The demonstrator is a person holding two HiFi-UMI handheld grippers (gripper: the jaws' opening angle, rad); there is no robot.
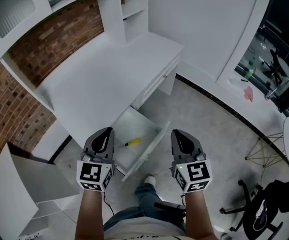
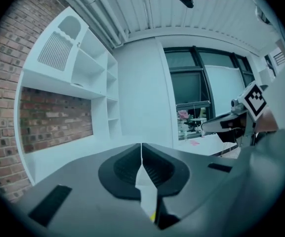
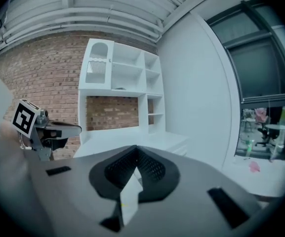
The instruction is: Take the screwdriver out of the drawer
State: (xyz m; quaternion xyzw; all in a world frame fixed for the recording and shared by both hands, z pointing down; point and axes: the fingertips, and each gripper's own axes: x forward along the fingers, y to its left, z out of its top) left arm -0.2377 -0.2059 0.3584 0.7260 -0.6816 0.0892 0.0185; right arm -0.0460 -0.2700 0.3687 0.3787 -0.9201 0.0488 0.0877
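Observation:
A screwdriver (image 1: pixel 132 142) with a yellow handle lies in the open white drawer (image 1: pixel 130 124) under the desk's front edge. My left gripper (image 1: pixel 105 130) hovers over the drawer's left side, just left of the screwdriver, with its jaws pressed together and nothing between them. My right gripper (image 1: pixel 177 132) hangs to the right of the drawer front, over the floor, jaws also together and empty. In the left gripper view the shut jaws (image 2: pixel 142 147) point level across the desk. The right gripper view shows its closed jaws (image 3: pixel 136 149) aimed toward the desk and shelves.
The white desk (image 1: pixel 109 79) stands against a brick wall (image 1: pixel 4 104) with shelves (image 1: pixel 134 9) above. A white cabinet door (image 1: pixel 6 194) hangs open at lower left. A black office chair (image 1: pixel 264 209) and a wire stool (image 1: pixel 284 144) stand at right. The person's shoe (image 1: pixel 149 181) is below the drawer.

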